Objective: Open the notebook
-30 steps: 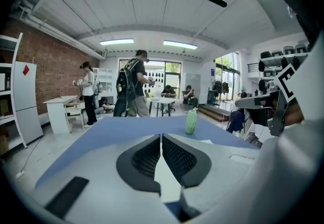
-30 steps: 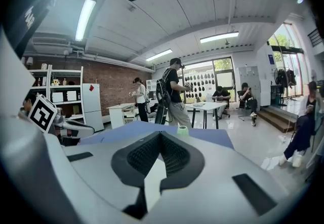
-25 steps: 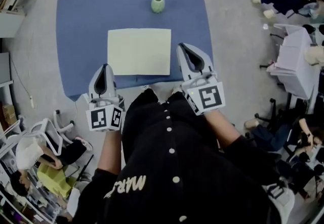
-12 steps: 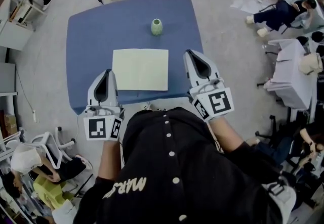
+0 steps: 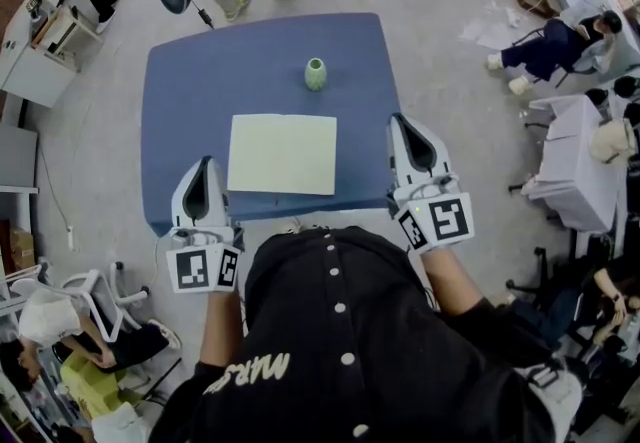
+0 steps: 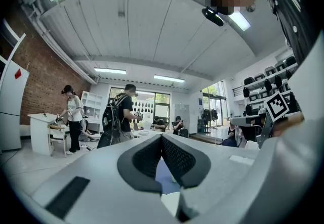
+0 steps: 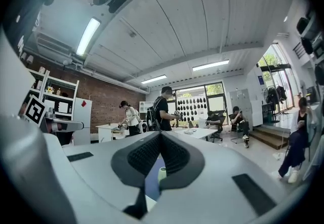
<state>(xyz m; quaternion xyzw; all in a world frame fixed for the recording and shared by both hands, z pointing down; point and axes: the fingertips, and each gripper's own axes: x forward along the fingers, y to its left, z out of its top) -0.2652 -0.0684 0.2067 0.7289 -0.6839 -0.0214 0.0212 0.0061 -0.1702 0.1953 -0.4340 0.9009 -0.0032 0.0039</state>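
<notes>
The closed notebook [image 5: 283, 153], pale yellow-green, lies flat on the blue table [image 5: 190, 81], towards its near edge. My left gripper [image 5: 203, 163] hangs above the table's near left corner, left of the notebook and apart from it. Its jaws are shut and empty. My right gripper [image 5: 405, 119] hovers at the table's right edge, just right of the notebook, also shut with nothing in it. In the left gripper view the shut gripper [image 6: 162, 137] points level, with a strip of notebook [image 6: 169, 203] below. The right gripper [image 7: 161, 134] in its own view also points level.
A small green vase [image 5: 315, 74] stands on the table behind the notebook, and the vase [image 7: 162, 173] also shows below the right jaws. A person with a backpack [image 6: 119, 119] and others stand or sit beyond the table. Desks and chairs ring the floor.
Both grippers have risen, still shut. The table and notebook look smaller and sit lower in the head view. The notebook has not moved on the table.
</notes>
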